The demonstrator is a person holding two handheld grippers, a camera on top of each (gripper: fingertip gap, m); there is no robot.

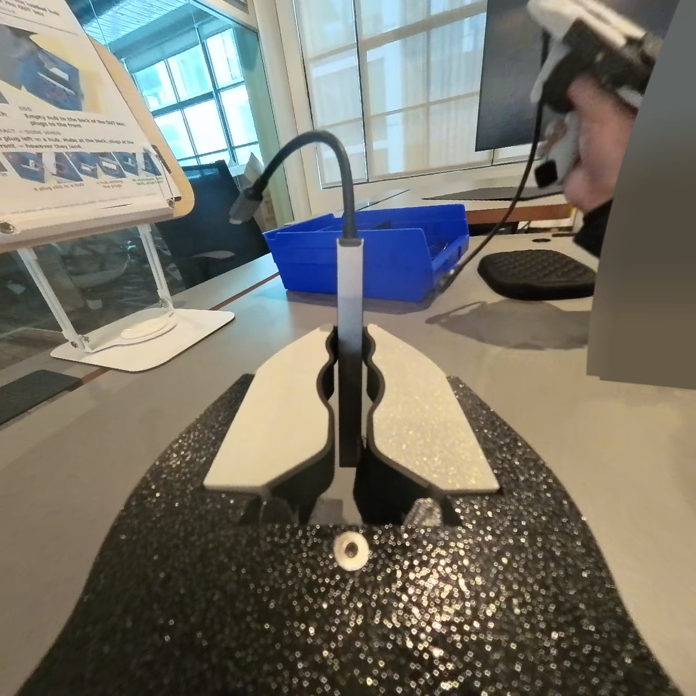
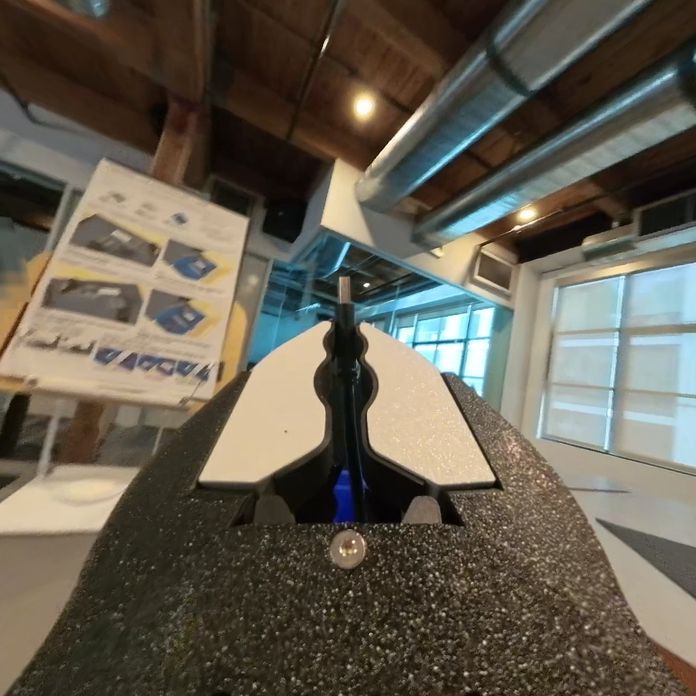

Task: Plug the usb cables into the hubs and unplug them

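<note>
In the left wrist view my left gripper (image 1: 350, 331) is shut on a slim grey USB hub (image 1: 351, 286), held edge-on above the table. The hub's short dark cable (image 1: 324, 150) arcs up and left to a loose plug (image 1: 244, 205). The right gripper (image 1: 587, 67) shows at the top right of this view, held in a hand, with a black cable (image 1: 501, 222) hanging from it. In the right wrist view my right gripper (image 2: 344, 327) is shut on a black USB cable plug (image 2: 344, 309). Its metal tip points up toward the ceiling.
A blue plastic bin (image 1: 376, 256) stands on the grey table (image 1: 113, 433) behind the hub. An instruction sheet on a white stand (image 1: 75, 124) is at the left, also in the right wrist view (image 2: 124, 286). A black mat (image 1: 538, 275) and a dark monitor (image 1: 508, 75) are at the right.
</note>
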